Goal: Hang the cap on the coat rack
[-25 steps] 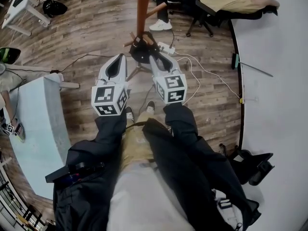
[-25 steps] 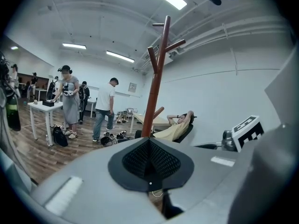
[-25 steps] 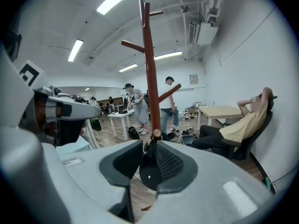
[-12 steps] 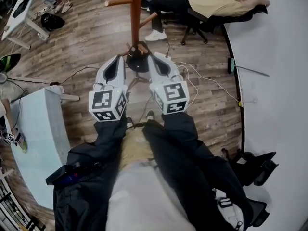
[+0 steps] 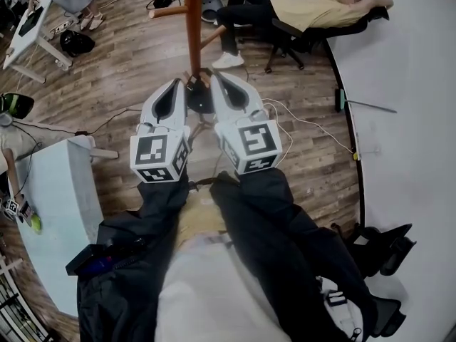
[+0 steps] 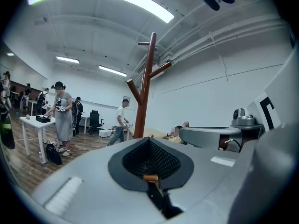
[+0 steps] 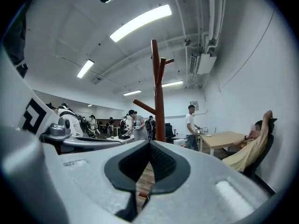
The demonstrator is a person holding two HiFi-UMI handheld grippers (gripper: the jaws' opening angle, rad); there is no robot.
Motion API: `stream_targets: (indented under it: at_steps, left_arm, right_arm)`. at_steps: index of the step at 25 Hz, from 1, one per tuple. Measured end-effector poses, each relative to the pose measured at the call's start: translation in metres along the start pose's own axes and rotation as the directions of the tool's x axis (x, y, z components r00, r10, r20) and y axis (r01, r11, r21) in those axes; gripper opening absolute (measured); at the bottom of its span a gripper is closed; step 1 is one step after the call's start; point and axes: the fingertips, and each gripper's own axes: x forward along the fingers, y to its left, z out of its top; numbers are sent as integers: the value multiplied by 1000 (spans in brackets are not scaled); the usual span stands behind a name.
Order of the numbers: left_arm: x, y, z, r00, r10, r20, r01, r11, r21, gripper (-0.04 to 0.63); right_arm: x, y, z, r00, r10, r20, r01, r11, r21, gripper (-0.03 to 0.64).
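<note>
The brown wooden coat rack [image 5: 192,27] stands just ahead, with its pole and pegs rising in the left gripper view [image 6: 147,92] and the right gripper view [image 7: 159,92]. A dark, cap-like thing [image 5: 199,100] lies low by the pole's foot, seen between the two gripper tips in the head view. Neither gripper view shows it. My left gripper [image 5: 178,84] [image 6: 150,139] is shut with nothing held. My right gripper [image 5: 217,77] [image 7: 149,143] is shut too, and only floor shows through its slit. Both point up at the rack.
A person reclines in a chair [image 5: 313,9] behind the rack. A white curved table [image 5: 413,120] runs along the right and a pale blue table [image 5: 57,191] along the left. Cables and a power strip [image 5: 285,112] lie on the wood floor. More people stand around a desk [image 6: 58,115].
Both grippers have moved forward toward the rack pole and closer together. The dark thing now sits between their tips, and the pole looks nearer.
</note>
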Motion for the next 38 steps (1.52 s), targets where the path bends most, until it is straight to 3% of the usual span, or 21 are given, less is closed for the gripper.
stream_targets:
  at_steps: [8, 38]
  left_arm:
    - [8, -15, 13, 999, -47, 8, 47, 999, 11, -2]
    - [9, -16, 11, 999, -38, -3, 38, 999, 14, -2]
  right_arm:
    - [-2, -6, 14, 999, -14, 39, 14, 1000, 4, 0]
    - [2, 5, 12, 999, -13, 47, 14, 999, -42, -3]
